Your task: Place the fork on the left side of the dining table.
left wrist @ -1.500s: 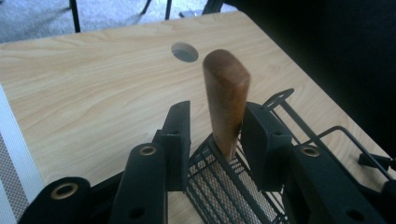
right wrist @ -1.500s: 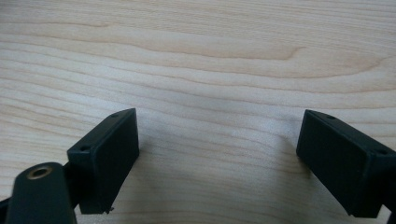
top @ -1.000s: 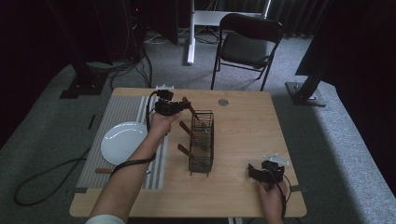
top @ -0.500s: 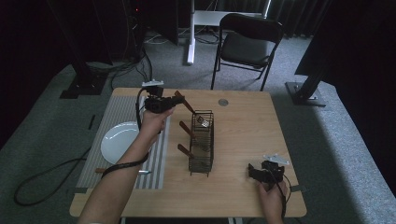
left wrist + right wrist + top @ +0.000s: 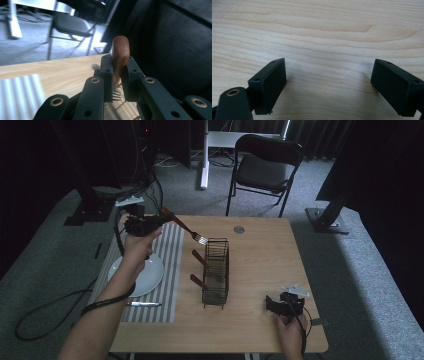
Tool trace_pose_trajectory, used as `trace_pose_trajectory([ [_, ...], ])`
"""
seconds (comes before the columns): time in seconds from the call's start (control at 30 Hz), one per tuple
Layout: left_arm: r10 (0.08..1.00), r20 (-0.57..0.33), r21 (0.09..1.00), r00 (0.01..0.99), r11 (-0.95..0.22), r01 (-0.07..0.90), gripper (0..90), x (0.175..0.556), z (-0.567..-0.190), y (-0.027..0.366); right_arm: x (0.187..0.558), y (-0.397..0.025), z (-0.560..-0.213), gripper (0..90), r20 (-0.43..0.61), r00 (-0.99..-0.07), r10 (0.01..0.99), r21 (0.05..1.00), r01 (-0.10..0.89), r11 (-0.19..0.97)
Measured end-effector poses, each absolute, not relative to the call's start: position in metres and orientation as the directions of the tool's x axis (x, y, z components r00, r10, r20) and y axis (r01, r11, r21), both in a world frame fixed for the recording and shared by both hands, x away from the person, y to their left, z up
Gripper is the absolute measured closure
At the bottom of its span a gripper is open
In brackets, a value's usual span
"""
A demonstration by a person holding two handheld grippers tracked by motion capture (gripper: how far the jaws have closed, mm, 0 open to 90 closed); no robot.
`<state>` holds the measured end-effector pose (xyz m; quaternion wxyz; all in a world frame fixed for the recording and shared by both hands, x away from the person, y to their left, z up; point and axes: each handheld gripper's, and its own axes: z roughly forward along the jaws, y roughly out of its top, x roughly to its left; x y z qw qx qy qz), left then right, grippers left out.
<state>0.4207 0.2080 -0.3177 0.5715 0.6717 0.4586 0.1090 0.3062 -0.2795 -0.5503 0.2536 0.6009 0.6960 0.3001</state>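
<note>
My left gripper [image 5: 164, 216] is raised over the table's back left, shut on the brown wooden handle of a fork [image 5: 186, 229]. The tines point down-right toward a black wire rack [image 5: 216, 270]. In the left gripper view the handle [image 5: 120, 52] stands up between the jaws of that gripper [image 5: 117, 75]. Two more wooden handles [image 5: 199, 257] [image 5: 197, 281] stick out of the rack's left side. My right gripper [image 5: 272, 304] rests near the front right edge, open; between its jaws [image 5: 328, 85] lies bare wood.
A white plate [image 5: 151, 276] lies on a grey striped placemat [image 5: 167, 290], with a slim silver utensil [image 5: 143, 304] near the mat's front. A small round disc [image 5: 238, 229] sits at the table's back. A folding chair [image 5: 265, 167] stands beyond the table.
My left gripper has carried the fork up and to the left, away from the top of the rack. The right gripper has stayed put.
</note>
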Motion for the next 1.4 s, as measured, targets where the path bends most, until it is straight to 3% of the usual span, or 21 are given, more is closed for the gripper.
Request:
trace_pose_trajectory([
  [0.3,0.785,-0.411,0.849,0.464,0.144,0.509,80.4,0.422,-0.332,0.253,0.306,-0.279,-0.55,12.7,0.009,-0.146,0.989,0.722,0.686,0.095],
  [0.6,0.822,-0.466,0.802,0.327,0.237,0.549,80.4,0.438,-0.371,0.303,0.306,-0.279,-0.55,12.7,0.008,-0.146,0.989,0.722,0.686,0.095],
  [0.9,0.81,-0.533,0.761,0.243,0.333,0.557,80.4,0.45,-0.41,0.32,0.306,-0.279,-0.55,12.7,0.008,-0.146,0.989,0.722,0.686,0.096],
  [1.4,0.827,-0.538,0.73,0.164,0.36,0.581,80.4,0.468,-0.446,0.322,0.306,-0.279,-0.55,12.7,0.008,-0.147,0.989,0.722,0.686,0.096],
])
